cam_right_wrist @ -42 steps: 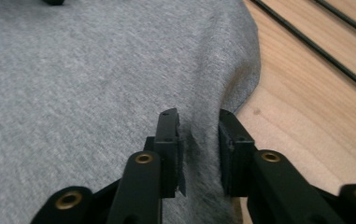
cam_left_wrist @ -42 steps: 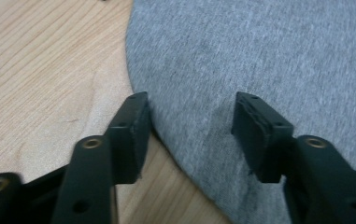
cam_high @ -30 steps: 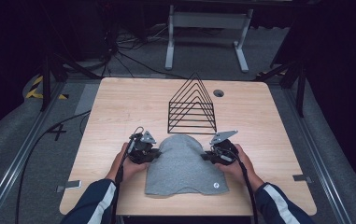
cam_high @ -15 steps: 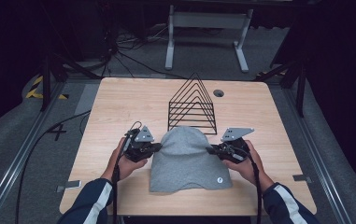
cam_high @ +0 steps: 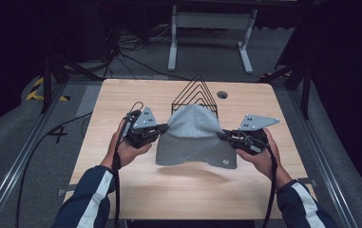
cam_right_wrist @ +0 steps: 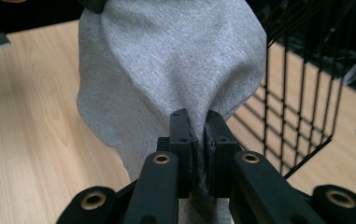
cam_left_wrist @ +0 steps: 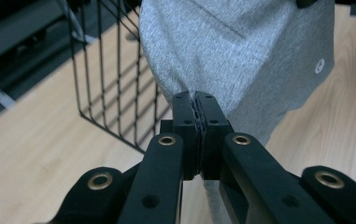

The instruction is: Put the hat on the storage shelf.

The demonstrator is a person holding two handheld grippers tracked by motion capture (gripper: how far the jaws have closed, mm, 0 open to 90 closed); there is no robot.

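A grey cloth [cam_high: 194, 137] with a small round white logo hangs in the air above the table, stretched between both grippers. My left gripper [cam_high: 162, 131] is shut on the cloth's left edge; in the left gripper view the cloth [cam_left_wrist: 241, 51] is pinched between the closed jaws of that gripper [cam_left_wrist: 195, 100]. My right gripper [cam_high: 223, 137] is shut on the right edge, and the right gripper view has the cloth [cam_right_wrist: 166, 65] bunched between its jaws [cam_right_wrist: 196, 119]. A black wire rack [cam_high: 196, 93] stands right behind the cloth, its lower part hidden.
The wooden table [cam_high: 178, 190] has bare room in front of the cloth. A round cable hole [cam_high: 222, 94] sits at the back right of the rack. Cables trail from both grippers over the near edge. The rack's wires [cam_left_wrist: 115, 93] [cam_right_wrist: 302, 102] stand close to both grippers.
The cloth was lying on the table; both grippers have lifted it and carried it away from the person toward the rack, moving apart as it hangs.
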